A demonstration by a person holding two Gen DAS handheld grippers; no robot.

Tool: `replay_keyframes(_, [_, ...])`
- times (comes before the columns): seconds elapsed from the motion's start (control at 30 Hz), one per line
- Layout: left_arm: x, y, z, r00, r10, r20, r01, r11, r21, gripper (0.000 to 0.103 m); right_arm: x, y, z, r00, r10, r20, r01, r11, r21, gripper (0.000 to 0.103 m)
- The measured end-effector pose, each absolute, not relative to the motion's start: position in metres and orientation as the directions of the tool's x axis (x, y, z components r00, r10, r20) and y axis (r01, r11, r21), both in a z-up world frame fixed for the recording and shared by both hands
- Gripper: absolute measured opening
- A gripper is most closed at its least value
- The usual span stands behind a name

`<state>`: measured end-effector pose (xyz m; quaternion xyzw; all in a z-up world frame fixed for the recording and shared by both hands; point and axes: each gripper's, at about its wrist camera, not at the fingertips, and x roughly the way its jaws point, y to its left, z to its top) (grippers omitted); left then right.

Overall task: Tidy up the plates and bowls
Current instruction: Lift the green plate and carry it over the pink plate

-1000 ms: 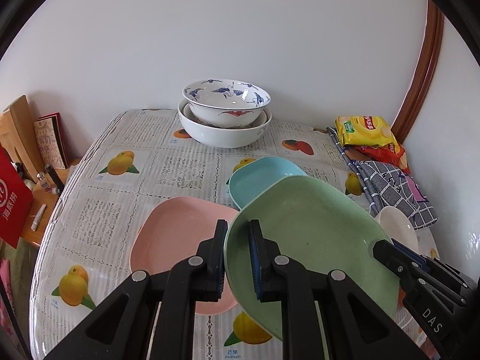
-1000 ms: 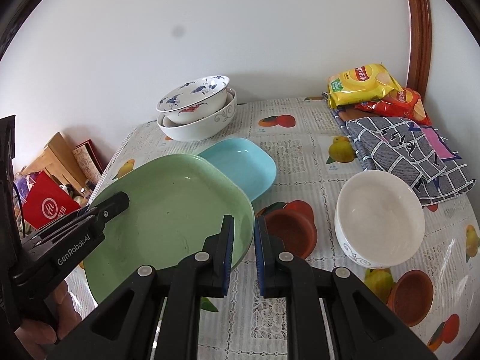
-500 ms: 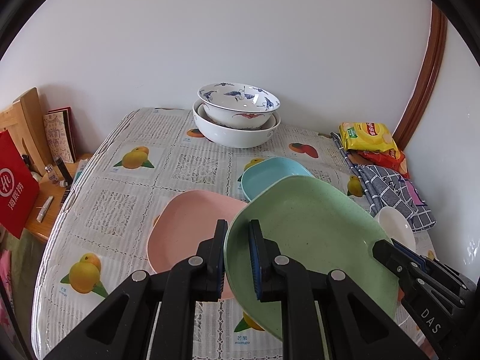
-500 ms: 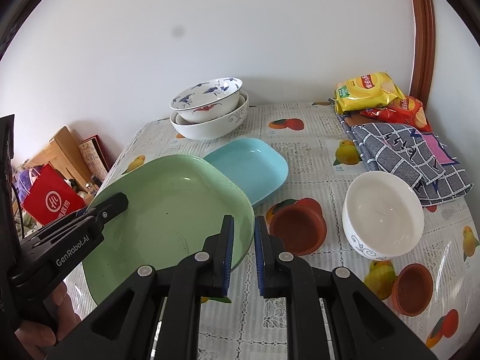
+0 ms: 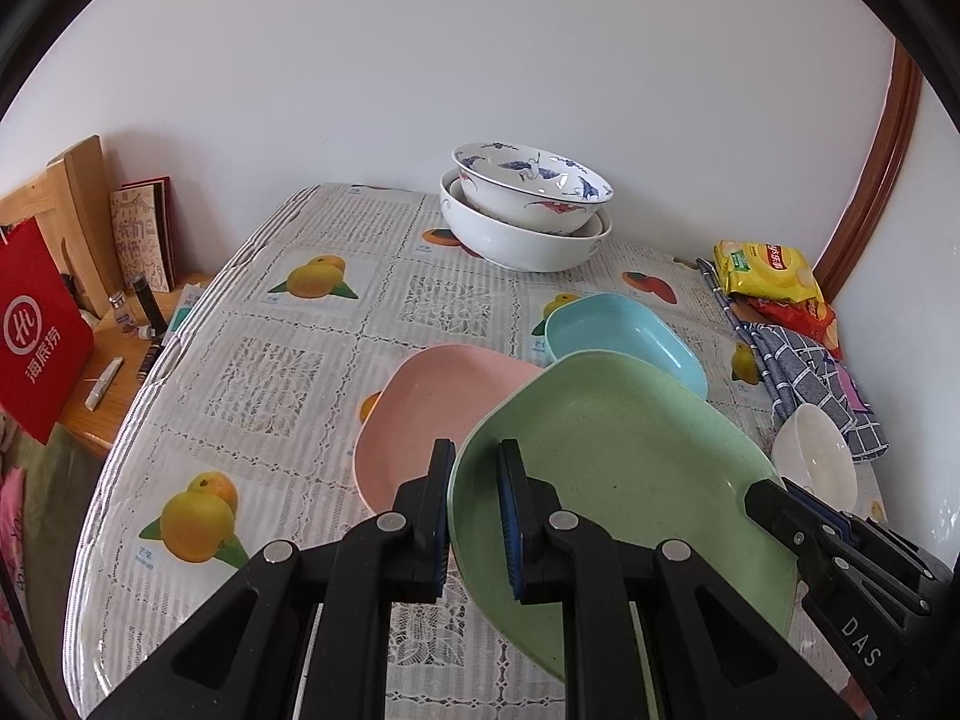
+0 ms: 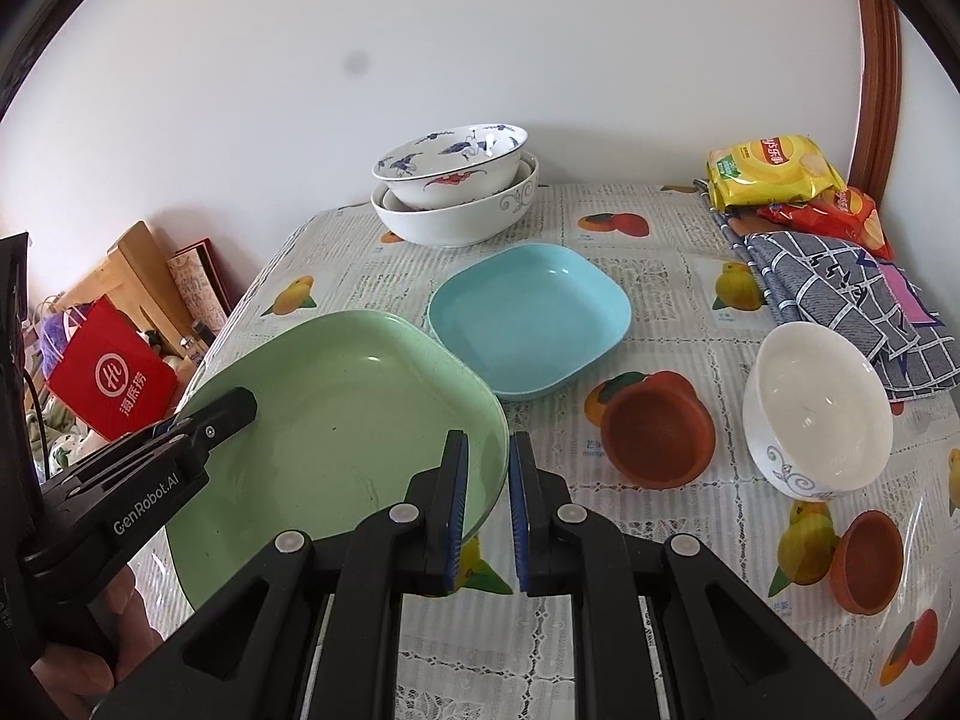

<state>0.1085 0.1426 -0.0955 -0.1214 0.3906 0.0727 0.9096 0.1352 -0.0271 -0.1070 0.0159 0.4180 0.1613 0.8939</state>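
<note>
Here, left claw and right claw pinching green plate rims, above pink plate

A table under a fruit-printed, lace-patterned plastic cloth stands against a plain white wall; at its far right lie a yellow crisp packet and a red one beside a folded grey checked cloth; left, off the table, a red paper bag leans by a wooden board.

A home dining corner — fruit-print tablecloth, snack bags.
</note>
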Motion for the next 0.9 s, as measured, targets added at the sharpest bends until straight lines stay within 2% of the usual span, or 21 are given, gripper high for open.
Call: replay_keyframes(0.9, [0.12, 0.176, -0.118, 0.644, 0.062, -0.763, -0.287, 0.944, -0.165, 0.014, 0.161, 0.011, -0.13, 0.556, 0.301, -0.775, -0.321, 0.938, 0.134, 0.013])
